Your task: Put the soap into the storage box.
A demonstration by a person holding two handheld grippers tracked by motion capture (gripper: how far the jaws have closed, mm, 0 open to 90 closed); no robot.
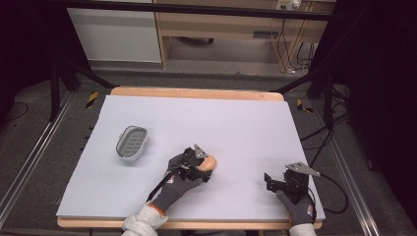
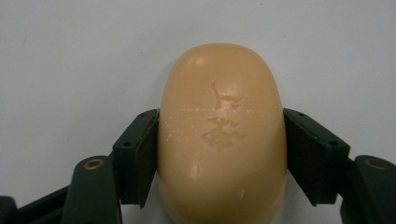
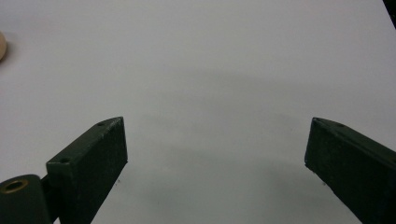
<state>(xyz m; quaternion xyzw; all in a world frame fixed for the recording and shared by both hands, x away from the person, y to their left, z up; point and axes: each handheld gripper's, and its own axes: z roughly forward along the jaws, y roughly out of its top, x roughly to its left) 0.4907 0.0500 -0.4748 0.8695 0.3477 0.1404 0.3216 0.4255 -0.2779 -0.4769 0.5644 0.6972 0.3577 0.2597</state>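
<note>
A peach-coloured oval soap bar (image 2: 222,135) lies on the white table sheet (image 1: 206,118), near the middle front of the table (image 1: 211,162). My left gripper (image 2: 222,156) is shut on the soap bar, one black pad pressed against each long side, with a gloved hand behind the gripper (image 1: 202,166). My right gripper (image 1: 271,181) rests low over the sheet at the front right. Its jaws stand wide apart with only bare sheet between them (image 3: 217,154). An edge of the soap (image 3: 2,46) peeks in at the far left of the right gripper view.
A grey soap dish (image 1: 132,142) with a slotted floor sits on the left part of the sheet, apart from both grippers. The table's wooden edge (image 1: 196,93) runs along the back. Cables (image 1: 324,132) trail off the right side.
</note>
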